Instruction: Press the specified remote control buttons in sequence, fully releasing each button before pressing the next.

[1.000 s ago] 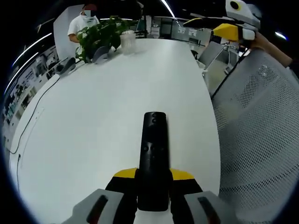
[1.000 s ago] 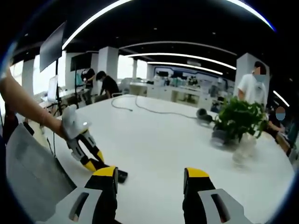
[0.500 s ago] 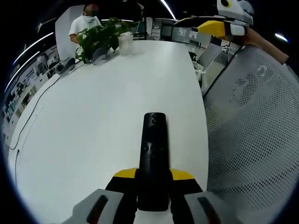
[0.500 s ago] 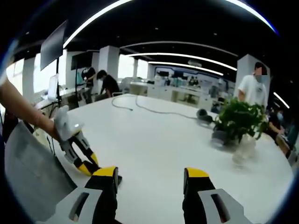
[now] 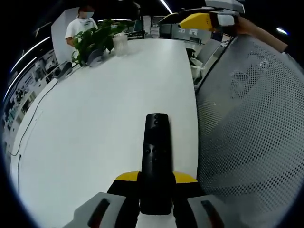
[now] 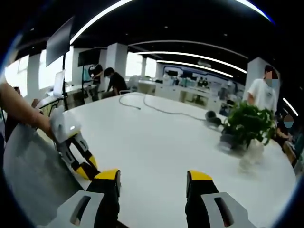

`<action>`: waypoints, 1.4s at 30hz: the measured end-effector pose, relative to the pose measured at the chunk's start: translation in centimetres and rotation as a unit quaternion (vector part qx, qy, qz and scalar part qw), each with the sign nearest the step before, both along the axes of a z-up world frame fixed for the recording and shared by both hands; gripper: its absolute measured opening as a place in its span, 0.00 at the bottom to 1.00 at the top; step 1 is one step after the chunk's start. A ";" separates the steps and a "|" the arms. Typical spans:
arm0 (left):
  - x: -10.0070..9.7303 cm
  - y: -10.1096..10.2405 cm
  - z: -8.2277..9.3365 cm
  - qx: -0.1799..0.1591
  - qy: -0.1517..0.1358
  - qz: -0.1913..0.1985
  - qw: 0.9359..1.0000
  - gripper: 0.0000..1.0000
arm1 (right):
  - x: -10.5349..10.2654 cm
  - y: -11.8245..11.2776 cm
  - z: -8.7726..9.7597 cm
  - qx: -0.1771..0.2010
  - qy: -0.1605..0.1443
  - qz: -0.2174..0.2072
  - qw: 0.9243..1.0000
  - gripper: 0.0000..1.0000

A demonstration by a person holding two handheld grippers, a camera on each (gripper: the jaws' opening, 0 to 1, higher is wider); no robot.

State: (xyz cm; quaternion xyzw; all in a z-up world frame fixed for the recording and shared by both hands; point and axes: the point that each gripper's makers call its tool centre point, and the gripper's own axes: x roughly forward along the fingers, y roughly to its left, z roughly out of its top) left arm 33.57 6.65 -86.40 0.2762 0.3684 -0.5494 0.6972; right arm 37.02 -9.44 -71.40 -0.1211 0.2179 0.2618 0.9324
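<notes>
A black remote control [image 5: 156, 156] lies lengthwise between the yellow-tipped jaws of my left gripper [image 5: 156, 178], which is shut on its near end; its button end points out over the white table [image 5: 104, 109]. In the right gripper view, my left gripper [image 6: 76, 154] shows at the left, held by a hand [image 6: 33, 116]; the remote is hidden there. My right gripper [image 6: 153, 177] stands open above the table with nothing between its fingers. It also enters the left gripper view as the right gripper [image 5: 204, 20] at the top right, high over the table edge.
A grey mesh chair back [image 5: 247, 118] stands close on the right of the remote. At the table's far end are a potted plant [image 5: 92, 40], a glass jar [image 5: 120, 42], headphones [image 5: 64, 70] and a cable [image 6: 152, 108]. People [image 6: 107, 78] stand beyond.
Both views have shifted with the hands. The remote stays gripped in the left gripper. In the right gripper view the left gripper sits lower left, and the remote's tip is now hidden.
</notes>
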 end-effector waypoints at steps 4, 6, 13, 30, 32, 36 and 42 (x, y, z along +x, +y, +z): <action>-0.3 0.0 0.0 -0.002 0.000 0.007 1.000 0.25 | -0.1 0.1 0.0 0.000 0.001 0.003 1.000 0.53; -0.5 0.0 0.0 -0.002 0.001 0.008 1.000 0.25 | -0.1 0.2 -0.1 -0.001 0.002 0.005 1.000 0.53; -1.1 0.1 0.0 0.000 0.000 0.006 1.000 0.25 | -0.1 0.2 0.0 0.000 0.001 0.005 1.000 0.53; -1.2 0.1 0.1 -0.013 0.003 -0.017 1.000 0.25 | -0.7 1.1 -1.9 -0.019 0.049 0.033 0.998 0.52; -1.3 0.2 0.0 -0.002 -0.010 -0.036 0.999 0.25 | -0.9 1.3 -2.2 -0.003 0.067 0.035 0.997 0.52; -1.3 0.1 0.0 -0.003 -0.006 -0.036 0.999 0.25 | -1.3 1.8 -2.8 -0.004 0.087 0.046 0.995 0.52; -1.3 0.2 0.0 -0.010 -0.007 -0.054 0.998 0.25 | -2.4 3.0 -4.1 -0.010 0.137 0.085 0.987 0.52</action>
